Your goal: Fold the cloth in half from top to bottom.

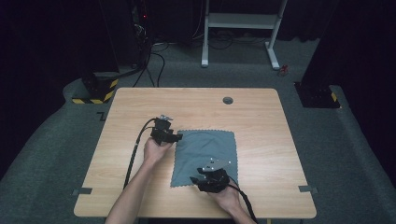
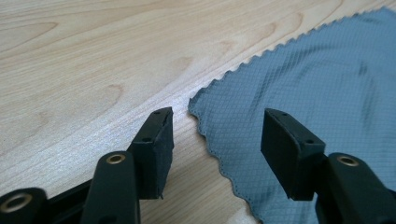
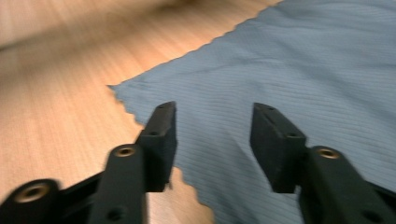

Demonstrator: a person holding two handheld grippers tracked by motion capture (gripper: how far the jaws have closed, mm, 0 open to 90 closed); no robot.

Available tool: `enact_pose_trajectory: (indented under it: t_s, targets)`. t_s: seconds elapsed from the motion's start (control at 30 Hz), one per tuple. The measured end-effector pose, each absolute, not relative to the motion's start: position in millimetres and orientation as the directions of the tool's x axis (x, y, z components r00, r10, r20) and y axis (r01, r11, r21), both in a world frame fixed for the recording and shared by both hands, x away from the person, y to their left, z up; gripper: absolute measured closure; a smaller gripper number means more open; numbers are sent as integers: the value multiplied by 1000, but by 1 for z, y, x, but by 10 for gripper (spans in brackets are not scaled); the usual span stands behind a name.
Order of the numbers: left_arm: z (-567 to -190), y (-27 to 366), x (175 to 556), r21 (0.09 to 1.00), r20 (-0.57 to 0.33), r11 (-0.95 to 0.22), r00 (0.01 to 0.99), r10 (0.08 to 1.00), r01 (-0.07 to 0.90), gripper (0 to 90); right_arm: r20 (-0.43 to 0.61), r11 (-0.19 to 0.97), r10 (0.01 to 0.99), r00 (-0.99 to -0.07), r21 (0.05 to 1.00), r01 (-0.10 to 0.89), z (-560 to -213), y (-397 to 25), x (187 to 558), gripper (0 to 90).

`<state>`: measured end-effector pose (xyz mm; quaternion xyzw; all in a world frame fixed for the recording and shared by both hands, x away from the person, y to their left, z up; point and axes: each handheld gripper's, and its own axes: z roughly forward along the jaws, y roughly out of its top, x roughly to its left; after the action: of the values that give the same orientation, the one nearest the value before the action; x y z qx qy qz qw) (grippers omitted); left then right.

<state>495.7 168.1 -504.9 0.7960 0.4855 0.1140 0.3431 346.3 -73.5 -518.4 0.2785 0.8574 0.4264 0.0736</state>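
A grey-blue cloth (image 1: 205, 156) with a zigzag edge lies flat on the wooden table (image 1: 261, 121). My left gripper (image 1: 179, 136) sits at the cloth's far left corner, open, its jaws straddling the corner of the cloth (image 2: 327, 93); midpoint of the left gripper (image 2: 217, 135). My right gripper (image 1: 194, 178) hovers over the cloth's near left corner, open, with the cloth (image 3: 303, 70) under its jaws; midpoint of the right gripper (image 3: 212, 135). Neither holds anything.
A round cable hole (image 1: 228, 100) is in the table near its far edge. Tape tabs (image 1: 307, 189) mark the near corners. A white frame (image 1: 240, 28) and black stands (image 1: 98, 88) are on the floor beyond.
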Motion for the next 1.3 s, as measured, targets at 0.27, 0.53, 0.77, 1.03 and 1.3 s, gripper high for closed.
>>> enact_pose_trajectory:
  t_s: [0.27, 0.53, 0.77, 1.03, 1.3]
  targets:
    - [-509, 163, 505, 649, -111, -309, 488, 866, 695, 485, 65, 529, 512, -856, 761, 375, -520, -42, 339, 601]
    - [-509, 154, 513, 639, -62, -346, 495, 867, 687, 531, 38, 583, 457, -889, 741, 332, -523, -16, 330, 603]
    - [-508, 149, 512, 636, -18, -378, 503, 864, 673, 610, 8, 614, 422, -907, 733, 292, -523, 0, 326, 617]
    - [-508, 146, 511, 639, -9, -392, 516, 857, 662, 711, -70, 653, 421, -904, 715, 249, -521, 9, 321, 766]
    - [-509, 143, 511, 640, -38, -390, 535, 844, 662, 874, -114, 678, 415, -903, 701, 223, -520, 13, 317, 892]
